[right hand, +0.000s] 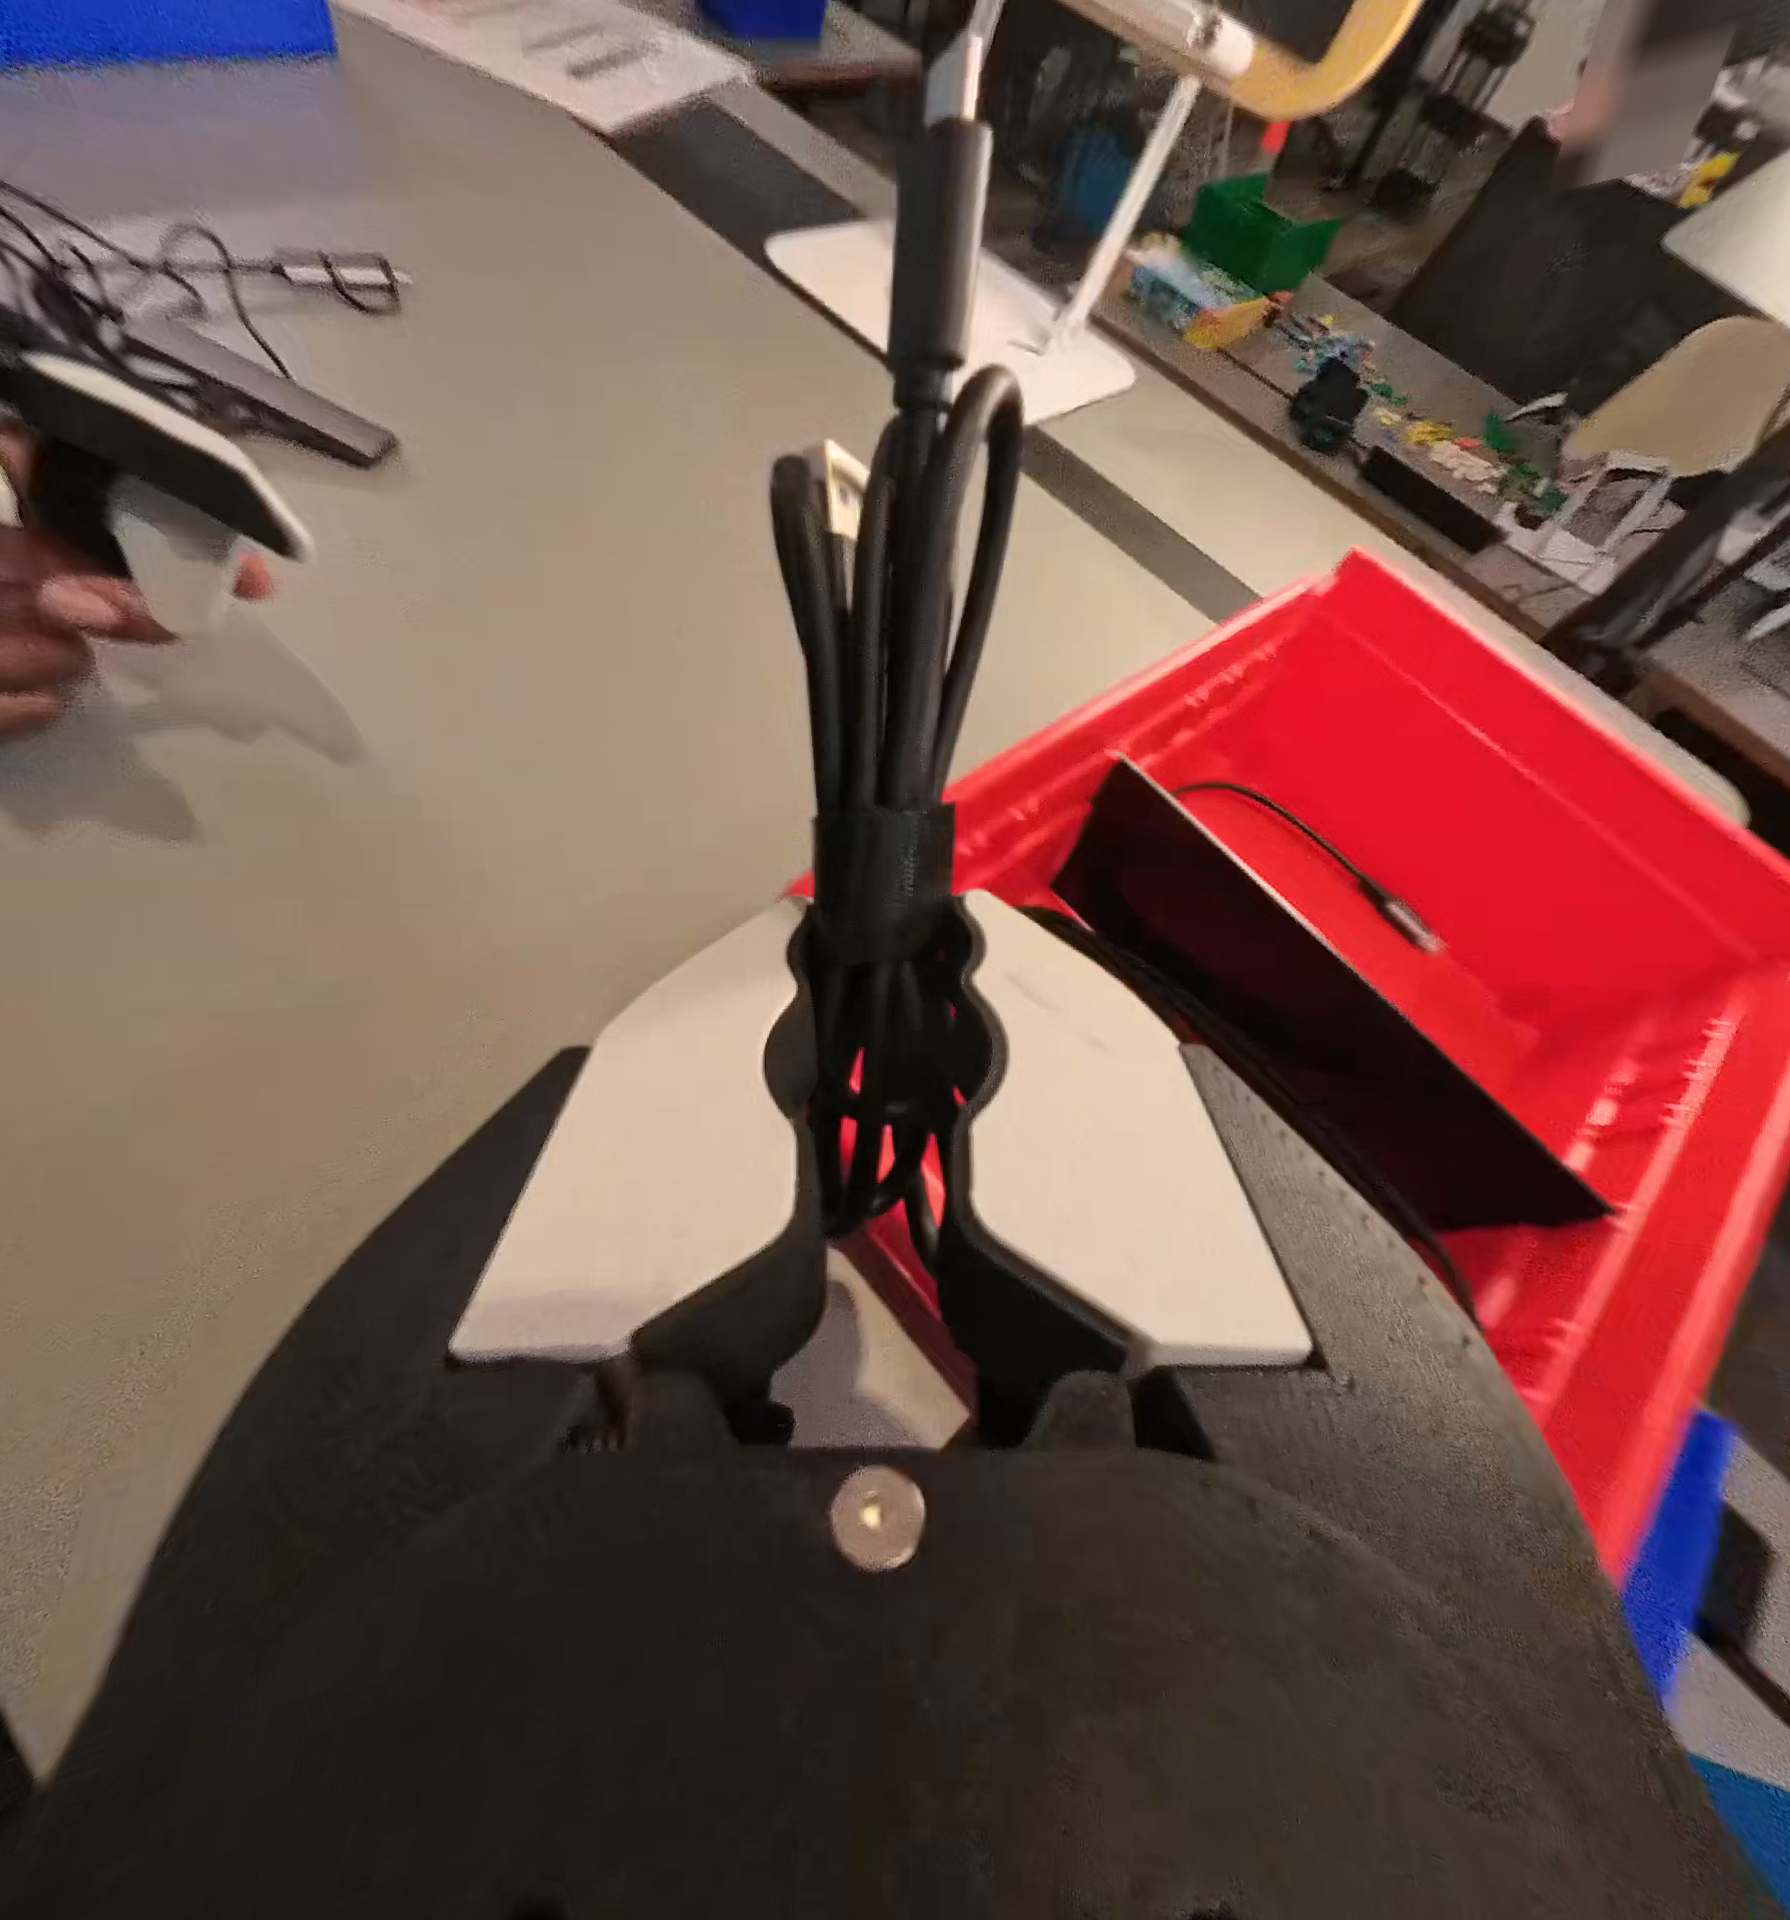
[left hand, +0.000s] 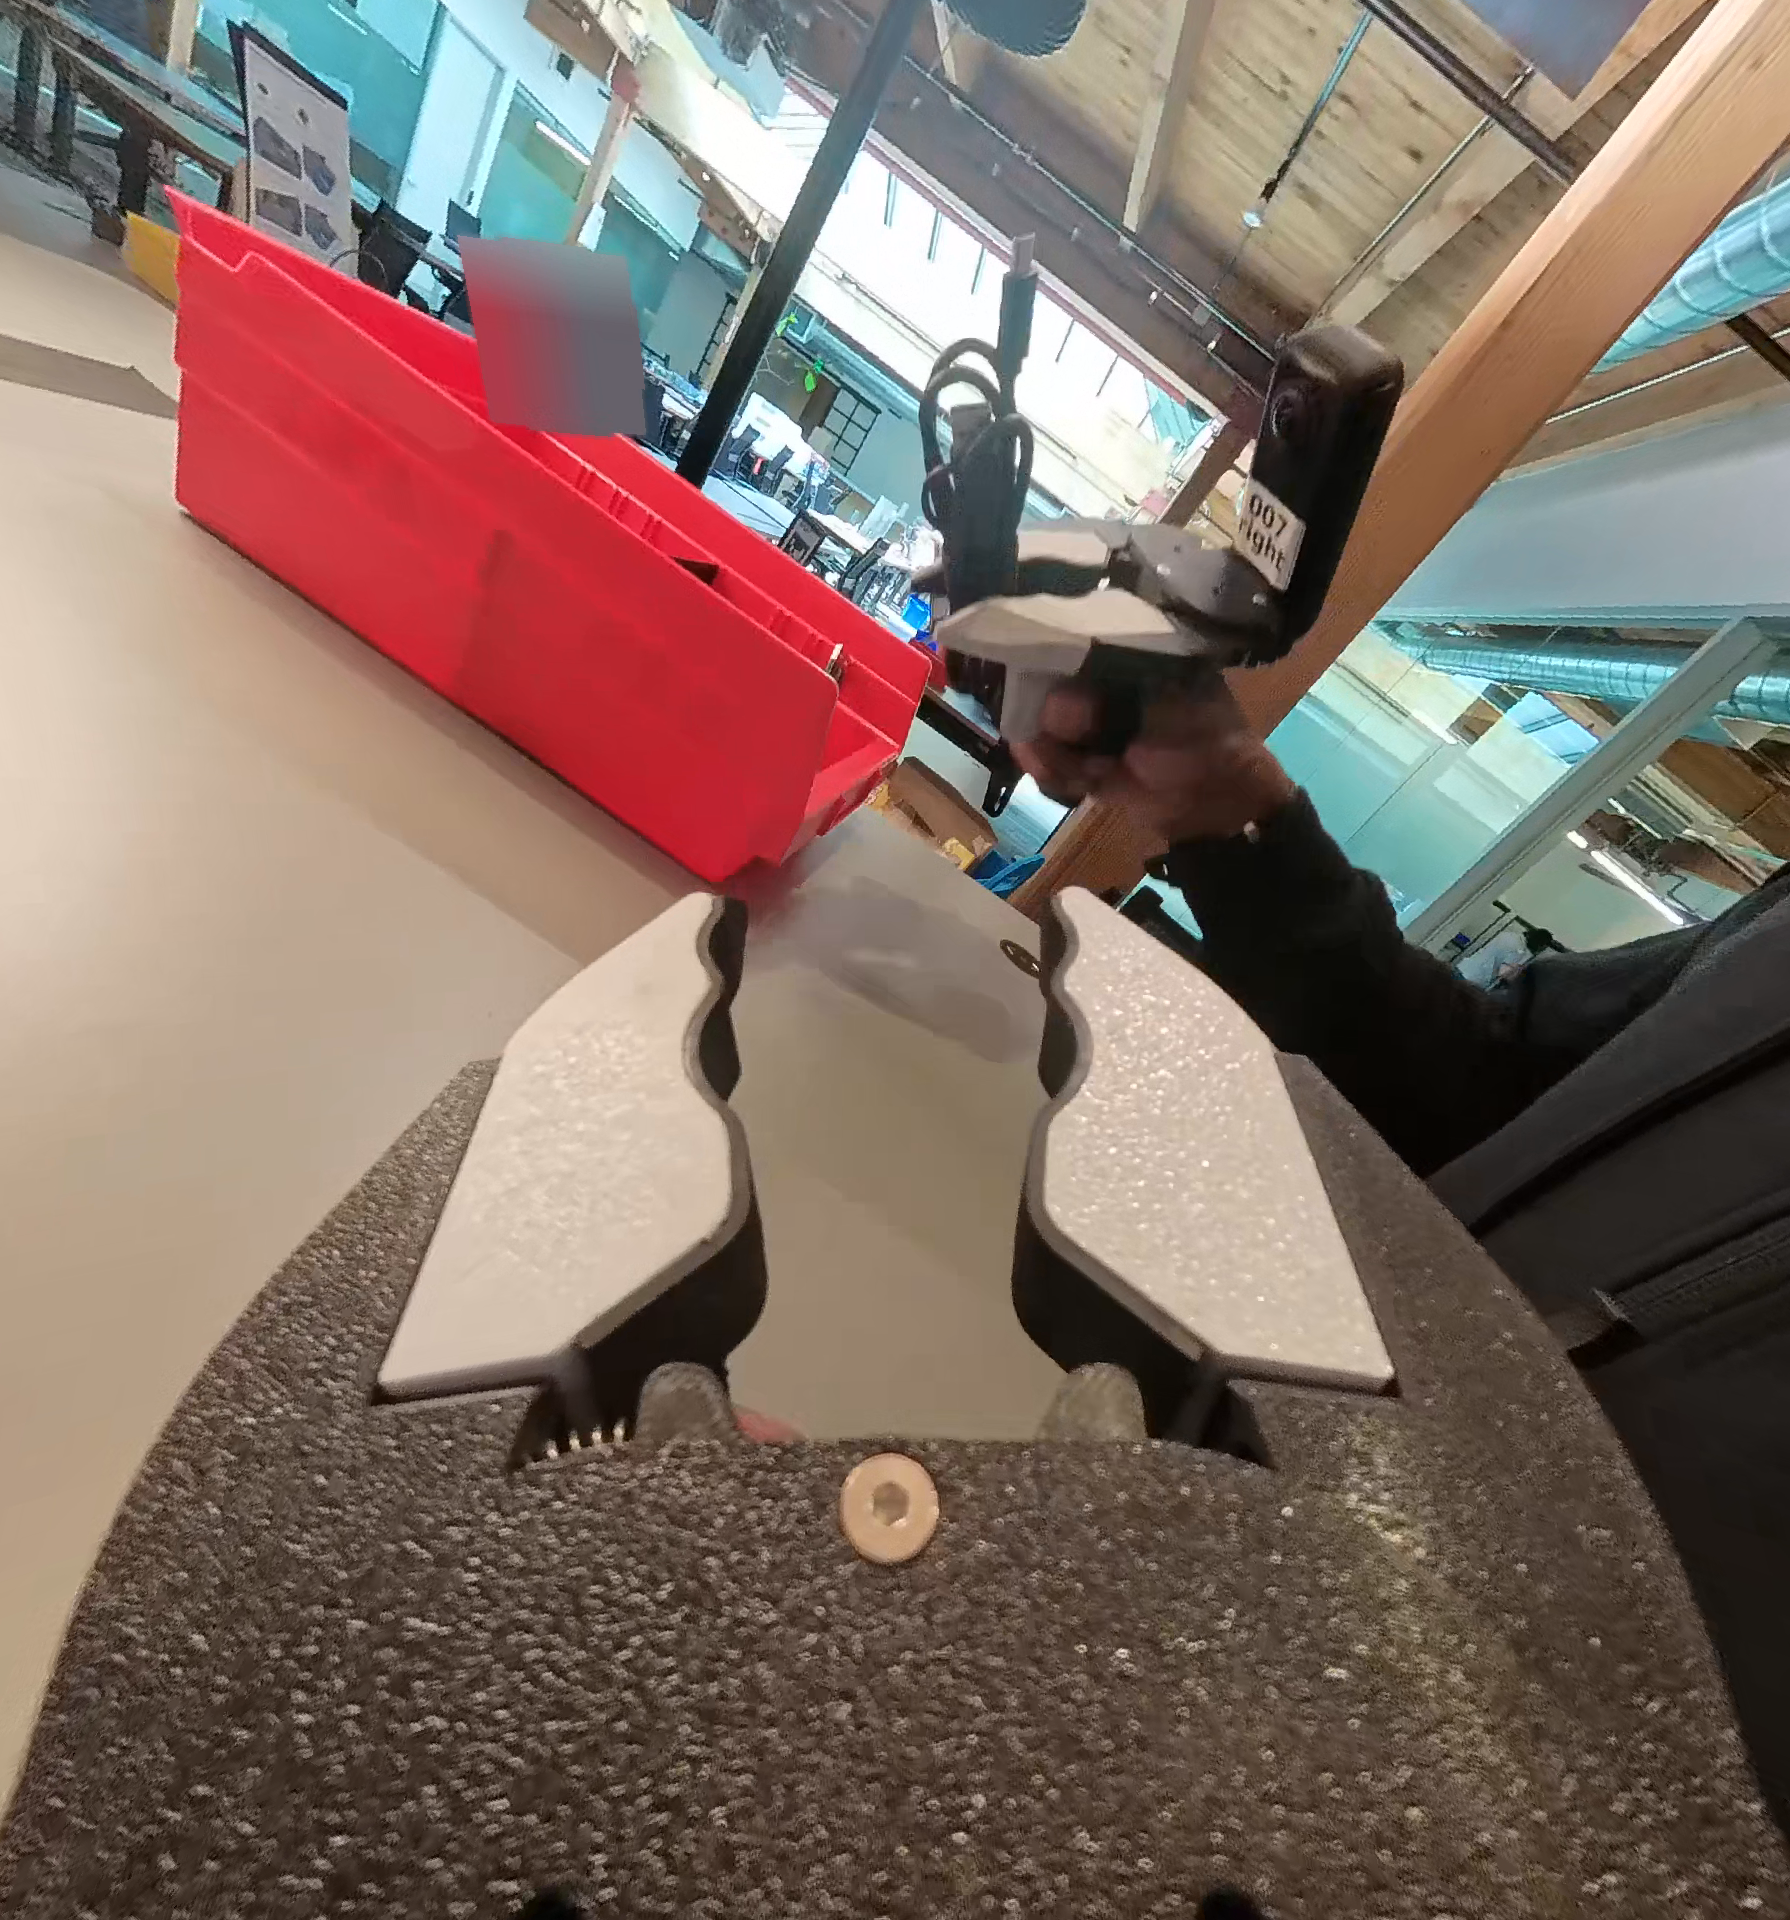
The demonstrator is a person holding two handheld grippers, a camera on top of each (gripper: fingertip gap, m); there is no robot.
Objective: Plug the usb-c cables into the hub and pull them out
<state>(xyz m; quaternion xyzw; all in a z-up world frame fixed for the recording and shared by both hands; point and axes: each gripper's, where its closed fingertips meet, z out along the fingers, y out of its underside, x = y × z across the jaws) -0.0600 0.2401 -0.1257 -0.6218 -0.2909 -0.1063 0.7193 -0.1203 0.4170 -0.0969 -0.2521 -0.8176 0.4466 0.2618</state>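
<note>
Cable bundle [right hand: 886, 748], black and bound by a dark strap around its middle, stands upright between the jaws of the right gripper [right hand: 886, 940], which are closed tight on its lower coils; one long plug rises from the top of the bundle and a shorter metal plug sits beside it on the left. In the left wrist view the same bundle [left hand: 979, 457] is lifted clear of the bench [left hand: 195, 935], pinched by the right gripper [left hand: 984, 592] with a hand [left hand: 1140, 748] wrapped round the handle below it and a dark sleeve [left hand: 1338, 966] running back to the right. Just right of the bundle and below it is a red bin [right hand: 1493, 790], open-topped, with a dark divider panel [right hand: 1317, 997] leaning inside it and a thin black cable [right hand: 1317, 847] lying across that panel. At the far left of the bench lies a flat dark slab, probably the hub [right hand: 278, 400], though motion blur makes it hard to be sure, with a loose tangle of black leads [right hand: 122, 270] on and behind it. The left gripper [right hand: 236, 561] hovers near that slab, well apart from the bundle. From its own camera the left gripper [left hand: 886, 935] shows its jaws spread wide with nothing between them but bare bench, and the red bin [left hand: 517, 603] sits beyond them on the far left.
</note>
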